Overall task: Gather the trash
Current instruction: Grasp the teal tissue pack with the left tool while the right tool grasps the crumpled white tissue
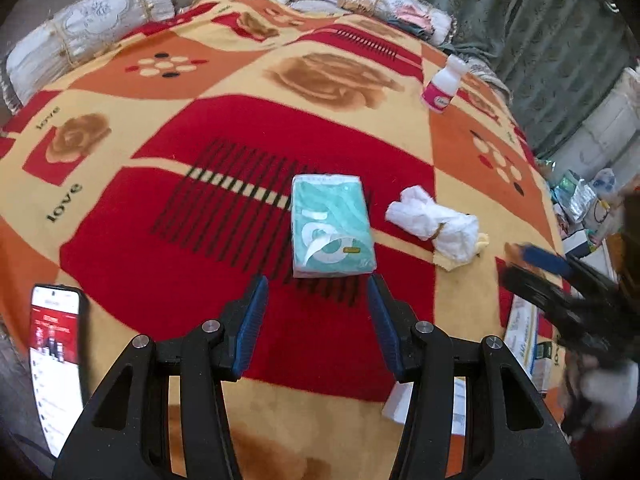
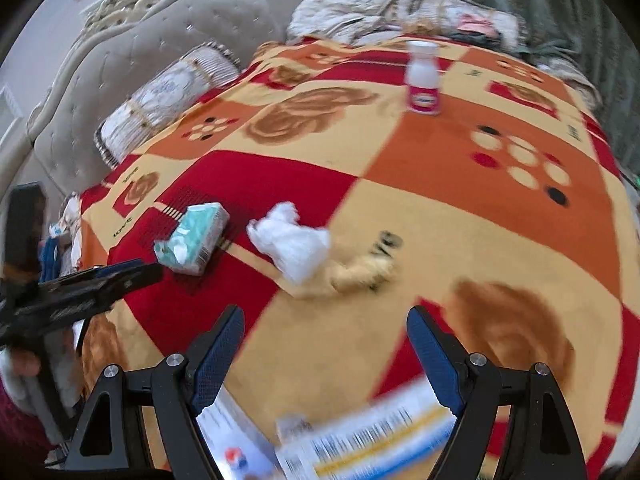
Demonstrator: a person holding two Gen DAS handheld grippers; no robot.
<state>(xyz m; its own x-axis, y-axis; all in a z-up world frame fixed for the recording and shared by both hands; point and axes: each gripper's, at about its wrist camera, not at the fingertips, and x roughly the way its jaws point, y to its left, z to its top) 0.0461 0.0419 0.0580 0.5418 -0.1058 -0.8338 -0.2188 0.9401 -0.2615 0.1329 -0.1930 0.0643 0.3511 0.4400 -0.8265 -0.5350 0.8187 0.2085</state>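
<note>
The word "love" is woven into the blanket at left of the left-wrist frame. Mid-frame lies a teal tissue pack, with crumpled white tissue to its right and a pink-labelled bottle upper right. A lit phone sits lower left. The left gripper and right gripper both gape empty.

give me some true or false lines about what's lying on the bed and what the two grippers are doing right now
1. The tissue pack lies flat on the blanket. True.
2. The left gripper is clamped on the tissue pack. False: its jaws are apart with nothing between them, and the pack lies just beyond its tips.
3. The crumpled white tissue sits beside the tissue pack. True.
4. The small white bottle lies on its side. False: it stands upright.
5. The right gripper holds the crumpled tissue. False: its jaws are open and empty.
6. A phone with a lit screen is in the left wrist view. True.
</note>
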